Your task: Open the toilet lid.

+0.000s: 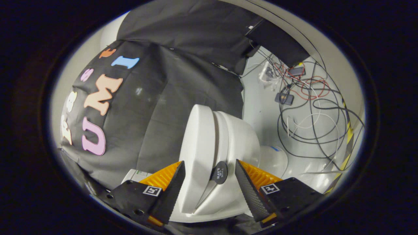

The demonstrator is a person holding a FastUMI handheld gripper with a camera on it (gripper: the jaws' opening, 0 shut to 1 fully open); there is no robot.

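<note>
between the spread fingers of the gripper (210, 178) sits the white toilet (225, 143) — its lid (196, 156) lies just ahead of the tips, touched by neither. a dark round lift tab (219, 172) hangs at the lid's front edge — cables (310, 107) sprawl beyond.

Dim overall, light mostly from 1–3 o'clock; white floor (313, 137) there is brightest, no hard glare. Toilet lid (199, 153) evenly lit, soft shadow on its 9 o'clock side. Heavy fisheye bend and vignetting near edges. Gripper (209, 182) fingers apart, sharp; cables (310, 107) slightly soft.
</note>
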